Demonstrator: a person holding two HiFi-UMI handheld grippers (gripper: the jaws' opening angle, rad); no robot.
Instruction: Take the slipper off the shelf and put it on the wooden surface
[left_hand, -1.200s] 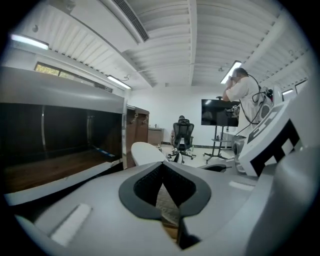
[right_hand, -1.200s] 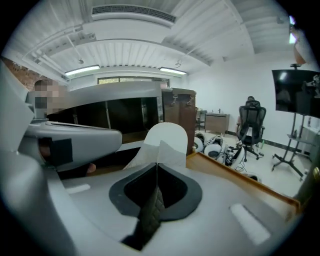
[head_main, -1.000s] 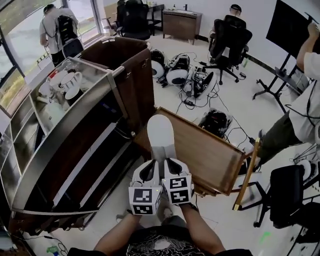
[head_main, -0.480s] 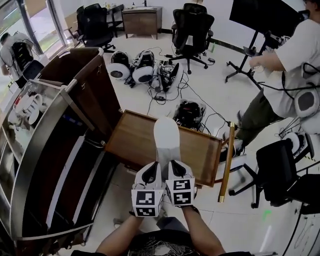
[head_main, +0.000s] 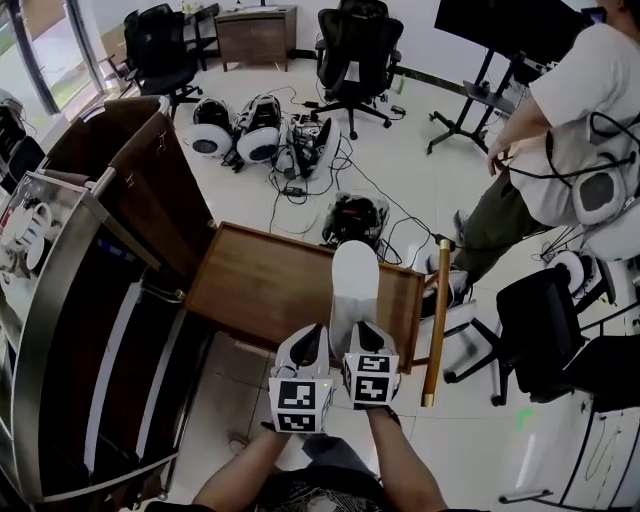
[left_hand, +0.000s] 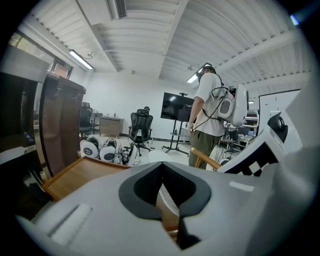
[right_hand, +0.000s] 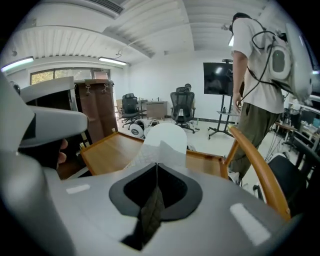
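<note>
Head view: right gripper (head_main: 360, 332) pinches slipper (head_main: 354, 278), apparently above wooden surface (head_main: 258, 288).

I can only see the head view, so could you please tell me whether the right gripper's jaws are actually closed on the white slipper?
Observer: Yes. In the right gripper view, the right gripper has its jaws together on a thin fold of the slipper.
Operator: Thank you. And the other one, please?
Observer: In the left gripper view, the left gripper is shut as well, with the slipper's quilted edge pinched between its jaws.
</note>
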